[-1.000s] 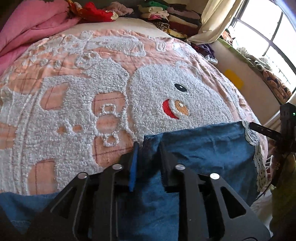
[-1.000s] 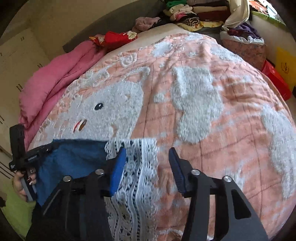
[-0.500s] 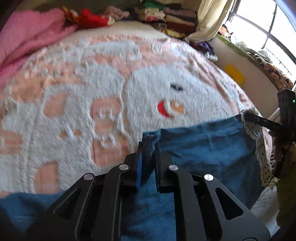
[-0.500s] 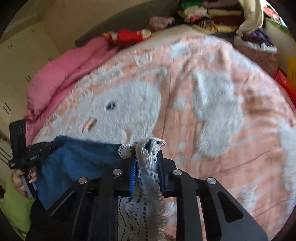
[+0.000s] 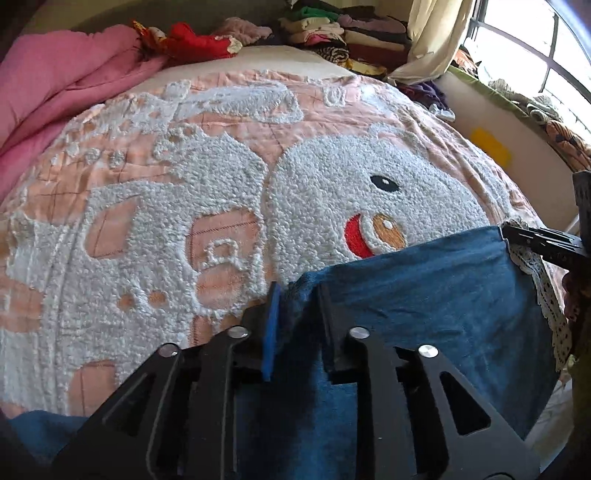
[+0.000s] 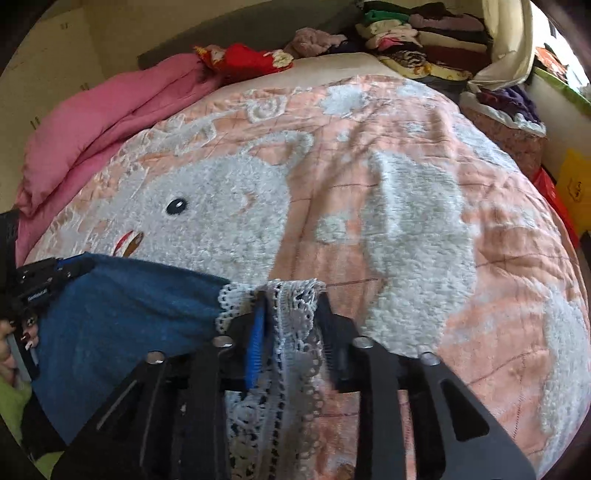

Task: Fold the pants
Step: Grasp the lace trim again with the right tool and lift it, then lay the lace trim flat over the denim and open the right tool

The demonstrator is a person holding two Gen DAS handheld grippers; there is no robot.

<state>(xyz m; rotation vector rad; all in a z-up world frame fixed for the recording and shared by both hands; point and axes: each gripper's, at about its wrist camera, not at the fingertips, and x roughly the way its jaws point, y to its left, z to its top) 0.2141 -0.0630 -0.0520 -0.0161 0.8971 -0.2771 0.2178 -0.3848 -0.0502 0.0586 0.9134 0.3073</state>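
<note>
Blue denim pants (image 5: 424, 295) with a white lace hem (image 6: 291, 332) lie at the near edge of a pink and white bedspread (image 5: 184, 184). One denim corner stands bunched between the pads of my left gripper (image 5: 295, 291), whose jaws are opening and no longer squeeze it. My right gripper (image 6: 290, 295) straddles the gathered lace hem, its jaws opening too, with the lace loose between the pads. The pants' top edge (image 6: 129, 306) runs straight from one gripper to the other. Each gripper shows at the rim of the other view, the right gripper (image 5: 535, 240) and the left gripper (image 6: 55, 269).
A pink quilt (image 5: 55, 92) is heaped along the bed's left side. Folded clothes (image 5: 332, 29) are stacked at the head, beside a curtain and window (image 5: 535, 44). A person's hand (image 6: 22, 332) holds the left gripper's handle.
A second ago both grippers stood open over the flat cloth. Half a second ago both pinched it into a ridge. Now both sets of jaws have parted again around the bunched cloth.
</note>
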